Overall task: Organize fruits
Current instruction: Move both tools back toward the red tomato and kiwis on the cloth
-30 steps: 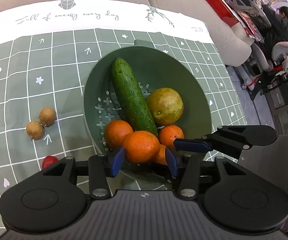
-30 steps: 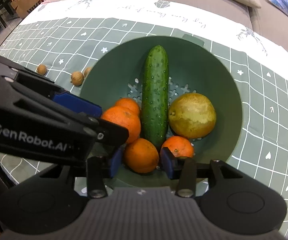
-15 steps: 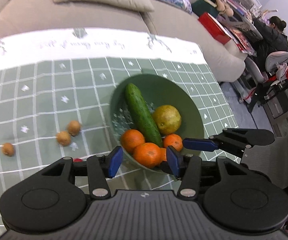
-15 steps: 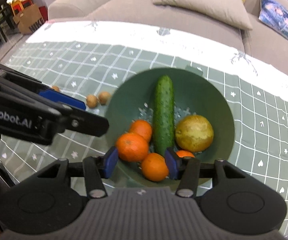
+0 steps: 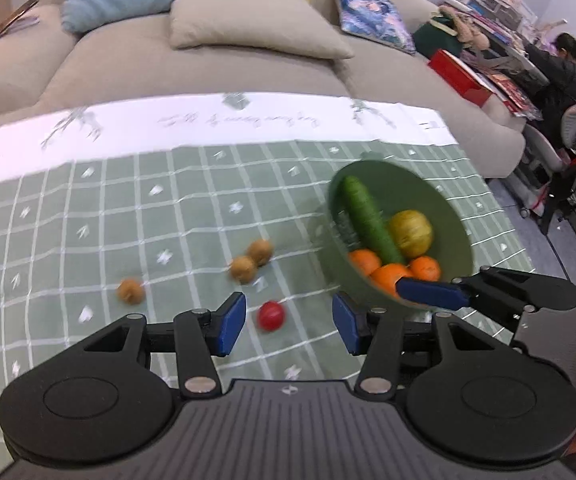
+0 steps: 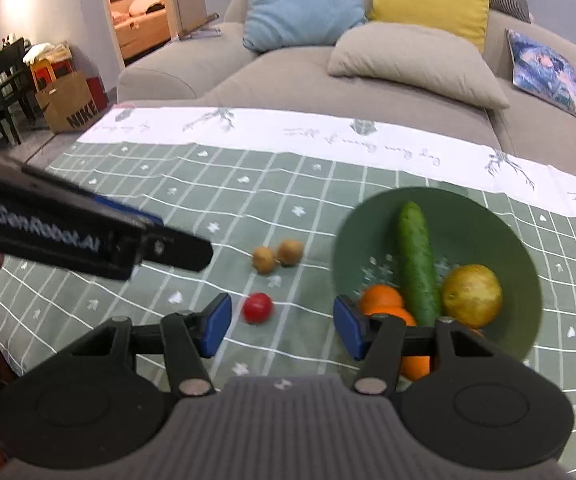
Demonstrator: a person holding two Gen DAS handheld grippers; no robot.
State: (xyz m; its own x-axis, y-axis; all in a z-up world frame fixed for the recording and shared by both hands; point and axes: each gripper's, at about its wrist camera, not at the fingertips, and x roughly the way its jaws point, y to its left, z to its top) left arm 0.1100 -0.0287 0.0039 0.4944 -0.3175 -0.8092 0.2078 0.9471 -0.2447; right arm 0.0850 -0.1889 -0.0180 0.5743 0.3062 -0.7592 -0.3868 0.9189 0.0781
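Note:
A green bowl (image 5: 452, 216) (image 6: 468, 208) on the checked cloth holds a cucumber (image 5: 368, 220) (image 6: 416, 260), a yellow-green fruit (image 5: 410, 232) (image 6: 472, 296) and several oranges (image 5: 388, 274) (image 6: 380, 300). On the cloth left of the bowl lie a small red fruit (image 5: 271, 315) (image 6: 256, 307) and three brown round fruits (image 5: 243, 268) (image 6: 263, 259). My left gripper (image 5: 288, 324) hangs open above the red fruit, nothing between its fingers. My right gripper (image 6: 281, 328) is open and its jaws are opening, with nothing held; the red fruit lies beyond its left finger.
The green checked tablecloth (image 5: 127, 208) has a white band at the far edge. Behind it stands a beige sofa (image 6: 368, 80) with cushions. A person (image 5: 564, 64) sits at far right. A paper bag (image 6: 69, 104) and chairs stand at far left.
Both grippers have pulled back from the bowl, risen and swung left, so the bowl now sits to the right and the loose fruits in front. The right jaws have widened.

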